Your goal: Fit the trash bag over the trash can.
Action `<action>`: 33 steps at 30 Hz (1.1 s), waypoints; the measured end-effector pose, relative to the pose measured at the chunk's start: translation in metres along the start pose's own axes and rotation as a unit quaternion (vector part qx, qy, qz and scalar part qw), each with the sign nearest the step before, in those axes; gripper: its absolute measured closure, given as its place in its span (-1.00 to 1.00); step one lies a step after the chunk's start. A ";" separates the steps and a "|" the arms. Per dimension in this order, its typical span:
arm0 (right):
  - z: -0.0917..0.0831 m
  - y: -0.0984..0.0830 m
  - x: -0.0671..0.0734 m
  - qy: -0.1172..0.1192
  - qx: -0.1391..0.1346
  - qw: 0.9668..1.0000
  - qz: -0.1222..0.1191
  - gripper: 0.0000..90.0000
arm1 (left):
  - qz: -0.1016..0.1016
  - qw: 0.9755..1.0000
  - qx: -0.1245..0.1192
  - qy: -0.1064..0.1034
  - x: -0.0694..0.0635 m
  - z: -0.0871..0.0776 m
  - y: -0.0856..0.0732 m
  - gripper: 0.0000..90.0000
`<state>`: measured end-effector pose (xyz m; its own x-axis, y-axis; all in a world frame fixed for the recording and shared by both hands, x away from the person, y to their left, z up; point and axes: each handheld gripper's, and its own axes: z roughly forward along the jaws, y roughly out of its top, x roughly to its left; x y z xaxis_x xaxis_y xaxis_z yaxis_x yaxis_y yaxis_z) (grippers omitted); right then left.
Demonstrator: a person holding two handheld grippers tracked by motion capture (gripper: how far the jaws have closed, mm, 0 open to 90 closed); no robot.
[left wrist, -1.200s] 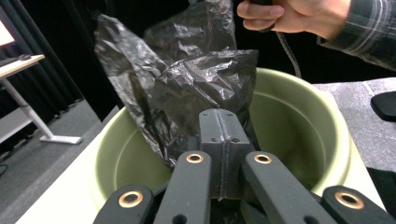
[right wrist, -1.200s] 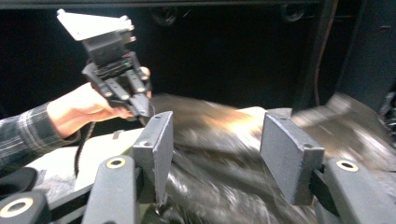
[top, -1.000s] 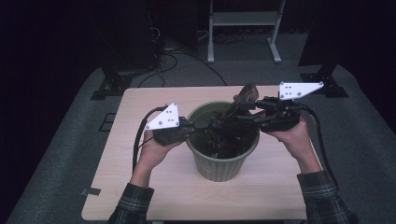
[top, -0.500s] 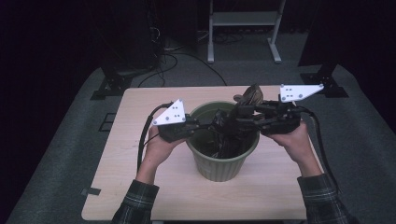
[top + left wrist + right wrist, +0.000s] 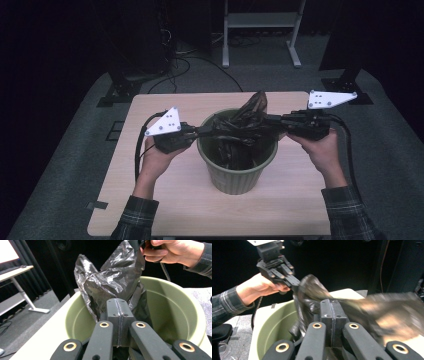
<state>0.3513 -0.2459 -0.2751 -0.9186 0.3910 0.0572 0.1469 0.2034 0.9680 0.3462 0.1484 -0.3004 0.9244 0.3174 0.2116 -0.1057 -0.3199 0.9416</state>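
A crinkled black plastic bag [image 5: 239,125] drapes across the green bin [image 5: 235,172] at frame centre. The left gripper [image 5: 202,132] and right gripper [image 5: 270,120] each pinch its film, the right's jaws having just closed.

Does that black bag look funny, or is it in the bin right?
It looks messy. The black bag is bunched and crumpled above the green bin, not spread over its rim. The left tool and right tool pinch it from opposite sides.
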 end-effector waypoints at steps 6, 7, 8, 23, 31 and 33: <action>-0.016 -0.006 -0.009 -0.033 -0.004 0.999 0.013 1.00 | -0.007 1.000 -0.008 0.016 0.005 -0.025 -0.006 0.99; -0.019 -0.007 -0.011 -0.039 -0.007 0.999 0.014 1.00 | -0.008 1.000 -0.008 0.018 0.005 -0.027 -0.007 0.99; -0.021 -0.008 -0.012 -0.042 -0.008 0.999 0.015 1.00 | -0.008 1.000 -0.007 0.021 0.006 -0.031 -0.008 0.99; -0.062 -0.023 -0.024 -0.086 -0.012 0.996 0.035 1.00 | -0.023 0.998 -0.005 0.056 0.012 -0.074 -0.025 0.99; -0.082 -0.033 -0.028 -0.105 -0.016 0.993 0.047 1.00 | -0.029 0.998 0.003 0.064 0.012 -0.082 -0.034 0.99; -0.084 -0.036 -0.029 -0.117 -0.004 0.992 0.048 1.00 | -0.031 0.997 0.010 0.064 0.013 -0.081 -0.038 0.99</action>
<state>0.3417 -0.3402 -0.2911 -0.7904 0.6057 0.0916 0.2252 0.1484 0.9629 0.3323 0.2366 -0.3127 0.8743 0.4484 0.1859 -0.0407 -0.3139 0.9486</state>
